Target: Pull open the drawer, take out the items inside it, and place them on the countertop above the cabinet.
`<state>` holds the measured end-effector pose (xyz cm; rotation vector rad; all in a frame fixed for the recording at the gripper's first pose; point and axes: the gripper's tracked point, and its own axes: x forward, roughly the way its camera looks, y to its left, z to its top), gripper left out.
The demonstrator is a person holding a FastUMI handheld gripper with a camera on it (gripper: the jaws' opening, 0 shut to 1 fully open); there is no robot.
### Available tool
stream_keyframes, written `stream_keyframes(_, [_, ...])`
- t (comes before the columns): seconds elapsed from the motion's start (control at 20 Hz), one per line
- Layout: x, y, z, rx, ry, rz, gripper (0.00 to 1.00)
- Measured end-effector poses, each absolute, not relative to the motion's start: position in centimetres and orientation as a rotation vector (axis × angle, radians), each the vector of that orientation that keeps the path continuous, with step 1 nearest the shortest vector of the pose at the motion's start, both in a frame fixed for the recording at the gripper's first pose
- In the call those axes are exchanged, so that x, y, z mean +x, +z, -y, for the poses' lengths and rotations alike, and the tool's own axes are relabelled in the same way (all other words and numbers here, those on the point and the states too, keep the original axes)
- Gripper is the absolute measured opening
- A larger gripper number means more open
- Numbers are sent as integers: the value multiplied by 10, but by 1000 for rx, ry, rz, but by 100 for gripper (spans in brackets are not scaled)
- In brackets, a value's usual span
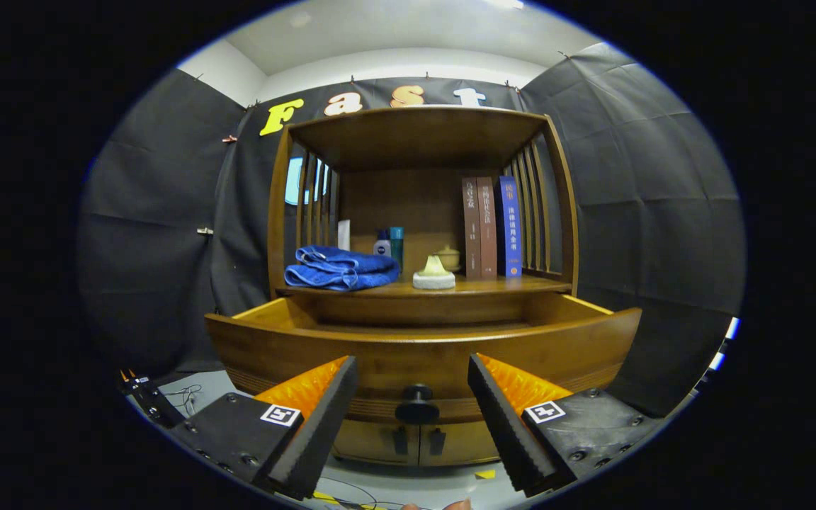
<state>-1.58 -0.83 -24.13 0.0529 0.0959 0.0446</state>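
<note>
A wooden cabinet (418,212) stands against black cloth, its curved drawer (422,347) pulled out toward the camera, with its inside hidden behind the drawer front. The gripper (414,386) hovers just in front of the drawer, jaws released and spread wide, grasping nothing, with the dark round drawer knob (416,404) between them. On the bench (493,286) above the drawer lie a folded blue towel (341,268), two small bottles (389,245), a pale soap on a dish (434,275), a small lidded jar (448,257) and three upright books (491,227).
</note>
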Motion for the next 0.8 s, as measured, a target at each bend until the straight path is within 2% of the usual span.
stream_keyframes(0.45, [11, -283, 5, 29, 41, -189, 99])
stream_keyframes(0.8, [24, -289, 9, -7, -10, -171, 99])
